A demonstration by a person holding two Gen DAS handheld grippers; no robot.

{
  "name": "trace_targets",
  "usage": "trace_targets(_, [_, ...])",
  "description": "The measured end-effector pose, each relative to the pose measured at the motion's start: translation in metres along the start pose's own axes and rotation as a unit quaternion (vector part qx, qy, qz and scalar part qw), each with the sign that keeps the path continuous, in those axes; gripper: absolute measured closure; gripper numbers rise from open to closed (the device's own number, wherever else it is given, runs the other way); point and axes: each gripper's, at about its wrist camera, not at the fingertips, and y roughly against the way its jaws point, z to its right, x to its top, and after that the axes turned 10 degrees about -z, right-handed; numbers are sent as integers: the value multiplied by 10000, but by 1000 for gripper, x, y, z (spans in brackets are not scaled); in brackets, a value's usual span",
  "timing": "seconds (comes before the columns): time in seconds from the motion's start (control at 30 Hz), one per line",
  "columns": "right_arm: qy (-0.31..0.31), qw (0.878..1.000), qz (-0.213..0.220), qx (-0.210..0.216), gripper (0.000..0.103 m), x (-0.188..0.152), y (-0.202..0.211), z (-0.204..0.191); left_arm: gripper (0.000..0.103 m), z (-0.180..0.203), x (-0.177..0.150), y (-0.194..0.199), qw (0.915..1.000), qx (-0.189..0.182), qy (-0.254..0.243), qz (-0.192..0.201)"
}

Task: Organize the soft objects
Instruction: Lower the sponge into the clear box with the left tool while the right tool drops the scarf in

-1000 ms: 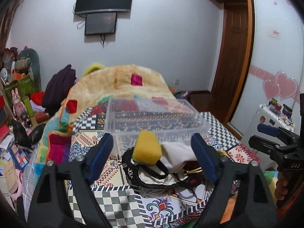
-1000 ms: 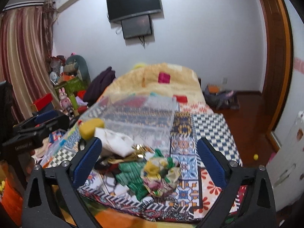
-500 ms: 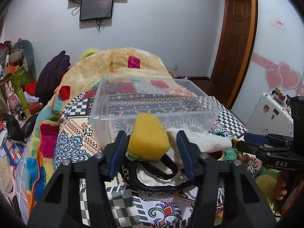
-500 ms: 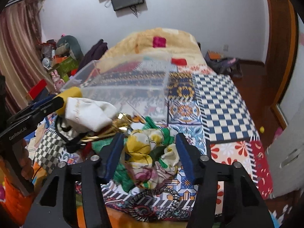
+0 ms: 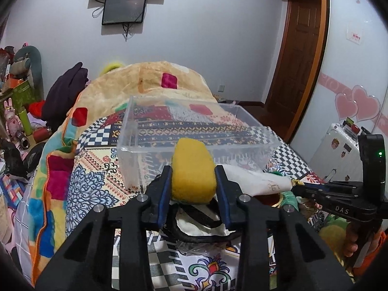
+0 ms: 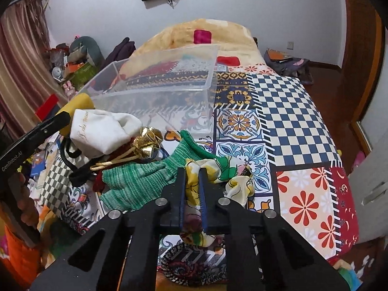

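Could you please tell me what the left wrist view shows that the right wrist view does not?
Only the left wrist view shows the left gripper clamped on the yellow sponge. Only the right wrist view shows the right gripper pinching the floral scarf beside the green glove. Both show the clear bin and white cloth.

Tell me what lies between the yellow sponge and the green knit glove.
The white cloth pouch and the gold ribbon bow lie between the yellow sponge and the green knit glove, seen in the right wrist view.

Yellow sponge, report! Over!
Left gripper shut on yellow sponge. Right gripper shut on floral scarf. Clear bin just ahead, path open.
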Motion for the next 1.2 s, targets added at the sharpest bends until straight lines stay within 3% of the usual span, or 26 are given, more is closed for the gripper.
trace_targets(0.27, [111, 9977, 669, 56, 96, 14, 47, -11, 69, -8, 17, 29, 9993, 9, 72, 376])
trace_targets(0.5, [327, 9917, 1243, 28, 96, 47, 77, -26, 69, -19, 43, 42, 9979, 77, 97, 632])
trace_targets(0.7, [568, 9870, 1503, -46, 96, 80, 77, -42, 69, -28, 66, 29, 9986, 62, 77, 511])
trace_targets(0.9, [614, 9888, 1360, 17, 96, 109, 55, -52, 69, -37, 81, 1, 9999, 66, 53, 144])
trace_targets(1.2, [677, 9958, 613, 9, 96, 135, -4, -55, 69, -39, 91, -56, 9979, 153, -148, -609])
